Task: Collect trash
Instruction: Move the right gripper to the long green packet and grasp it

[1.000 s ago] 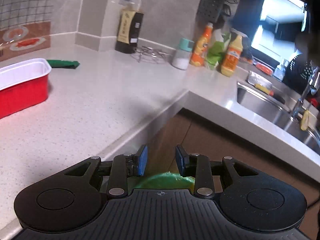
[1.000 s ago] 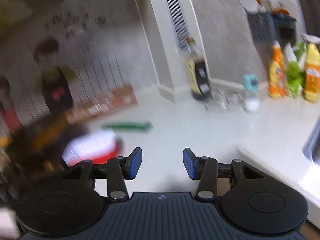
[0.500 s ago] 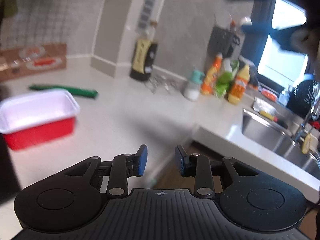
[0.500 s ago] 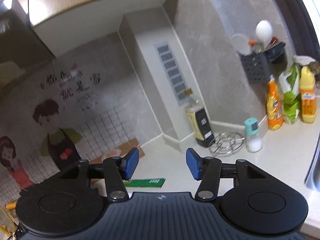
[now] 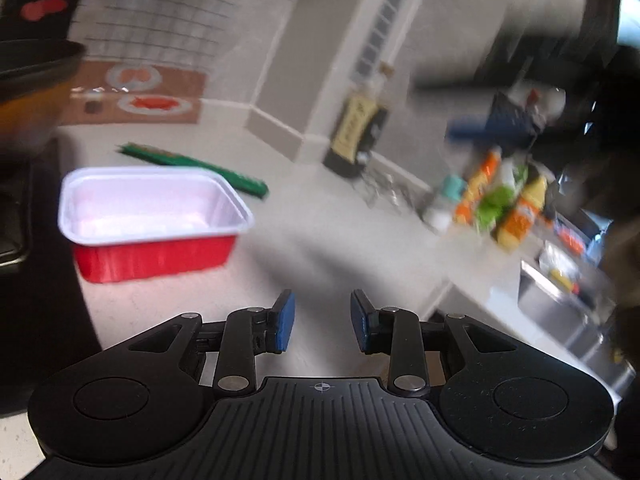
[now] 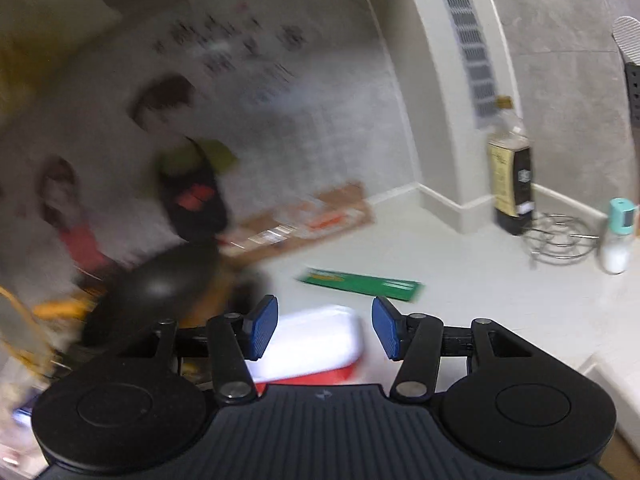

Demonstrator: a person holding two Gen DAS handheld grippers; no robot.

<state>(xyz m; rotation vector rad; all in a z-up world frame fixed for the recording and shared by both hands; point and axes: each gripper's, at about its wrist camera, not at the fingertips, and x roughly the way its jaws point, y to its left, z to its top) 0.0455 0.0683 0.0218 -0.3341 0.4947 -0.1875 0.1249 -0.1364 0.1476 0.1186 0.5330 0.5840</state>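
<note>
A red tray with a white inside sits on the pale counter, ahead and left of my left gripper, which is open and empty. A flat green wrapper lies behind the tray. In the right wrist view the same tray shows just beyond my right gripper, which is open and empty above it. The green wrapper lies further back on the counter. Both views are blurred.
A dark wok stands on the stove at the left. A dark bottle, a wire trivet and a white shaker stand at the back. Orange and green bottles stand beside a sink at the right.
Both grippers have swung left toward the red tray and both stay open. The left gripper has come up from the counter's edge over the counter. The right view has dropped from the wall.
</note>
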